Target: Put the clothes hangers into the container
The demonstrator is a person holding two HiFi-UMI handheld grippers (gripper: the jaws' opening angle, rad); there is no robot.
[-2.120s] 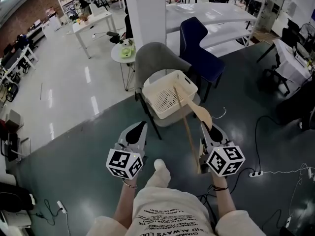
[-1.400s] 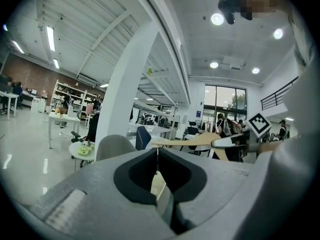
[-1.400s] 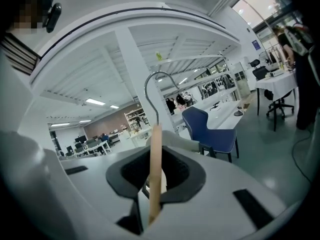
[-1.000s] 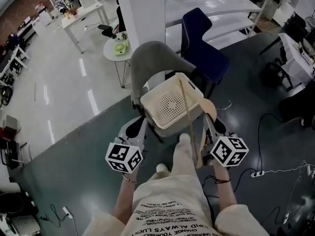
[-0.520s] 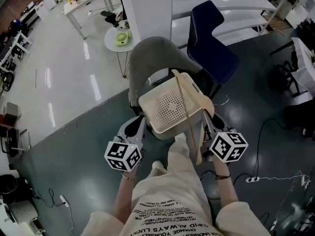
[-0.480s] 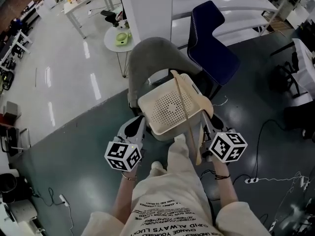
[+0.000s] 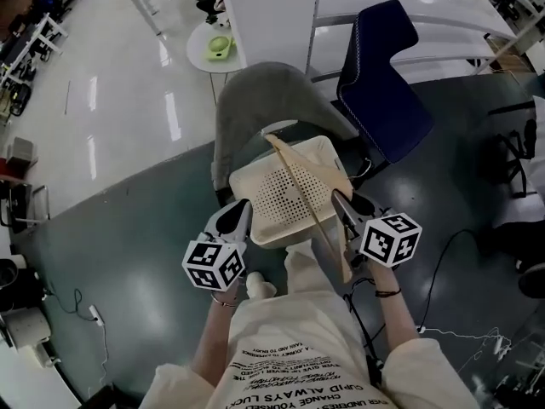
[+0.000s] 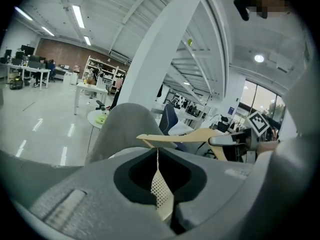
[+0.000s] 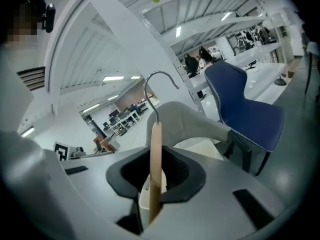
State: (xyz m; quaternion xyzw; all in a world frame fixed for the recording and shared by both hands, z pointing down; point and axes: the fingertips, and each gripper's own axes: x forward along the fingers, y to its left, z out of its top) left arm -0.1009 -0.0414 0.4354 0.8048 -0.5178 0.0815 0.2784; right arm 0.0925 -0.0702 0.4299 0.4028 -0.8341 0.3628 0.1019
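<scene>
A cream perforated basket (image 7: 255,162) stands on the seat of a grey chair (image 7: 255,100). My right gripper (image 7: 342,203) is shut on a wooden clothes hanger (image 7: 302,186), which slants across the basket's top, its far end over the back rim. In the right gripper view the hanger (image 9: 155,159) stands upright between the jaws, its metal hook (image 9: 160,81) at the top. My left gripper (image 7: 242,209) hangs shut and empty just off the basket's near left corner. In the left gripper view the basket wall (image 8: 161,194) shows behind the closed jaws and the hanger (image 8: 190,136) crosses above.
A blue chair (image 7: 383,83) stands right of the grey one. A white pillar (image 7: 272,15) rises behind, with a small round table (image 7: 217,45) to its left. Cables (image 7: 443,254) lie on the dark floor at the right. My legs are directly below the basket.
I have stepped closer to the chair, so the basket now sits right at both grippers. The hanger has swung over the basket, its far end further left.
</scene>
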